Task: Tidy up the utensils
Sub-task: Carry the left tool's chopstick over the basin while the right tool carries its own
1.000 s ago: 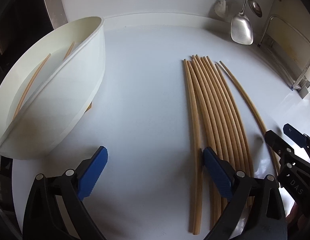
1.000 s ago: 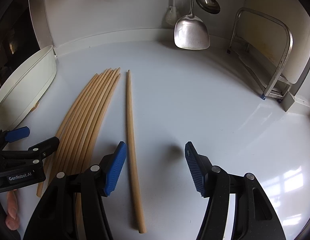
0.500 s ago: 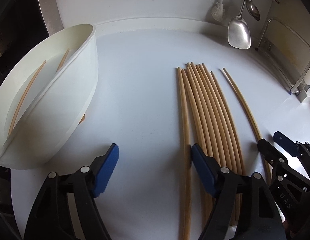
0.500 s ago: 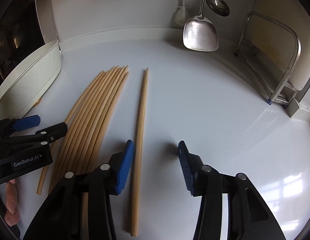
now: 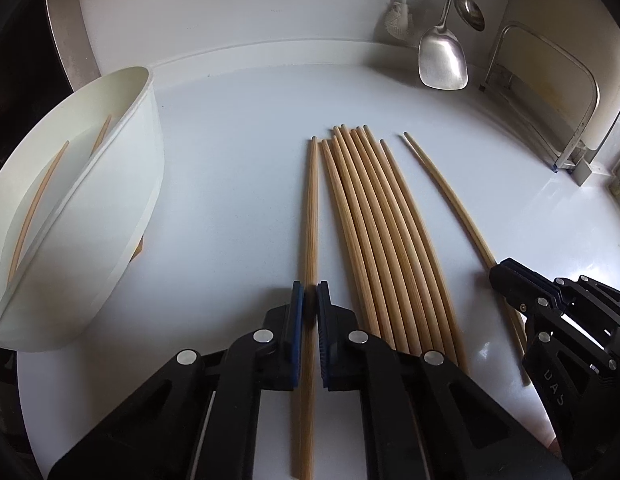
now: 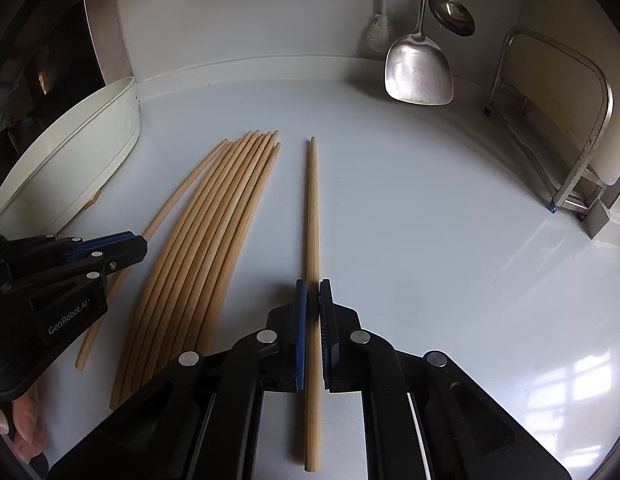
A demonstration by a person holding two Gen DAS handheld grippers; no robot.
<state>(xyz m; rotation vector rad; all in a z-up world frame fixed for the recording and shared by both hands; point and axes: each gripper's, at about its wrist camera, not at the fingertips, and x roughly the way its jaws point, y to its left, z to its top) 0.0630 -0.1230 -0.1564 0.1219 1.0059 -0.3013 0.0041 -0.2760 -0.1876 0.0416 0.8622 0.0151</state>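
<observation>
Several long wooden chopsticks [image 5: 381, 224] lie side by side on the white counter; they also show in the right wrist view [image 6: 214, 232]. My left gripper [image 5: 310, 300] is shut on the leftmost chopstick [image 5: 311, 208], apart from the bunch. My right gripper [image 6: 313, 300] is shut on the single chopstick [image 6: 312, 208] lying to the right of the bunch. A white divided holder [image 5: 82, 216] stands at the left, with two chopsticks [image 5: 42, 196] inside it.
A metal spatula [image 6: 419, 68], a ladle [image 6: 453, 12] and a brush hang on the back wall. A metal rack [image 6: 569, 136] stands at the right. The holder's side [image 6: 70, 160] shows at left in the right wrist view.
Both grippers have closed from open, each onto one chopstick. The left one shifted right over the leftmost chopstick; the right one shifted left over the single chopstick.
</observation>
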